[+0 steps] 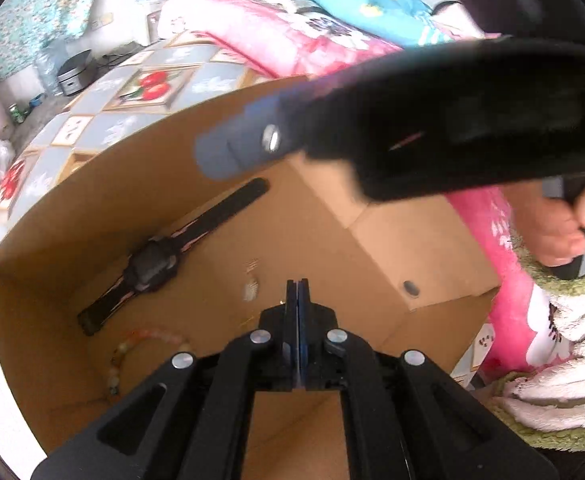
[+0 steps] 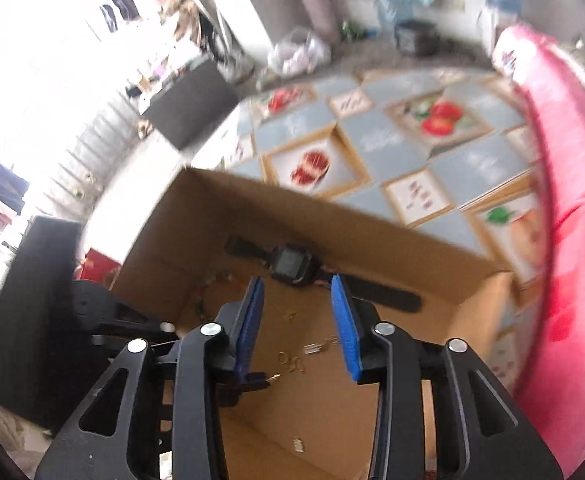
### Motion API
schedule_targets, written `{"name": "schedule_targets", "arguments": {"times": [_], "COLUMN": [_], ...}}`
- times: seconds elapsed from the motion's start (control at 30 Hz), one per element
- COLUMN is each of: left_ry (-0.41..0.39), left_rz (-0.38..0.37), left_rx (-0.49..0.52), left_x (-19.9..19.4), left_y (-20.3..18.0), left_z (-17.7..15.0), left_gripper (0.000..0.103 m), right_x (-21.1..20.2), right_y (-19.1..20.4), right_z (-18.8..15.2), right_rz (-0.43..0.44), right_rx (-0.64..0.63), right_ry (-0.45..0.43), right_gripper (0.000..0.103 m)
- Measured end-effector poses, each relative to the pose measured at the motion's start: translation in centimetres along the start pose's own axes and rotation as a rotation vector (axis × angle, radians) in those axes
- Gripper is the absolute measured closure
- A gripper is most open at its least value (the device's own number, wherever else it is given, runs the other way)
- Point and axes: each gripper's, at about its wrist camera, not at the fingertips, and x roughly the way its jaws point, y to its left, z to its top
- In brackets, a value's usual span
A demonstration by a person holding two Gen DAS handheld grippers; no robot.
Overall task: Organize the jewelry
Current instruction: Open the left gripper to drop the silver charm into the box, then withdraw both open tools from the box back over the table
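Note:
An open cardboard box (image 1: 92, 208) (image 2: 372, 232) holds a black digital watch (image 1: 152, 266) (image 2: 292, 262) lying flat, with a bead bracelet (image 1: 132, 350) (image 2: 204, 296) beside it. Small gold rings (image 2: 292, 362) and a clip (image 2: 316, 347) lie on the box floor. My left gripper (image 1: 297, 285) (image 2: 258, 382) hangs inside the box with its jaws shut; a tiny gold piece (image 2: 274, 377) sticks out of its tip. The right gripper (image 2: 297, 280) (image 1: 228, 152) hovers open over the box with nothing between its blue pads (image 2: 342, 320), blurred in the left wrist view.
The box stands on a grey cloth (image 2: 392, 140) printed with fruit pictures. A pink quilt (image 2: 572, 200) (image 1: 276, 36) borders it on one side. A box flap (image 1: 412, 248) folds inward. A hand (image 1: 552, 232) in a fluffy sleeve holds the right gripper. Room clutter lies beyond.

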Motion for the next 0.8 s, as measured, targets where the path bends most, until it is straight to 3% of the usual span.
{"name": "schedule_targets", "arguments": {"times": [0.1, 0.3, 0.4, 0.43, 0.47, 0.67, 0.8], "left_ry": [0.015, 0.056, 0.031, 0.014, -0.001, -0.177, -0.302], "left_rz": [-0.049, -0.067, -0.06, -0.052, -0.043, 0.016, 0.057], "left_rx": [0.008, 0.006, 0.004, 0.0, -0.002, 0.002, 0.012], "left_x": [0.7, 2.4, 1.8, 1.3, 0.8, -5.2, -9.8], "left_y": [-1.1, -1.6, -1.4, -1.2, -1.1, -1.5, -2.4], "left_z": [1.2, 2.0, 1.8, 1.6, 1.4, -1.2, -5.1], "left_gripper": [0.102, 0.099, 0.078, 0.068, 0.064, 0.06, 0.051], "right_x": [-1.9, -3.1, -3.3, -3.6, -3.8, -6.9, -10.3], "right_y": [-1.6, -4.5, -4.4, -4.3, -4.1, -2.6, -0.8], "right_z": [-0.7, -2.0, -2.6, -2.9, -3.1, -5.1, -8.2], "right_rz": [-0.027, -0.044, -0.036, -0.034, -0.032, -0.022, -0.035], "right_rx": [0.03, 0.107, 0.117, 0.118, 0.118, 0.114, 0.091], "right_ry": [-0.046, -0.083, -0.093, -0.101, -0.109, -0.202, -0.309], "right_gripper": [0.066, 0.062, 0.062, 0.062, 0.062, 0.06, 0.051]}}
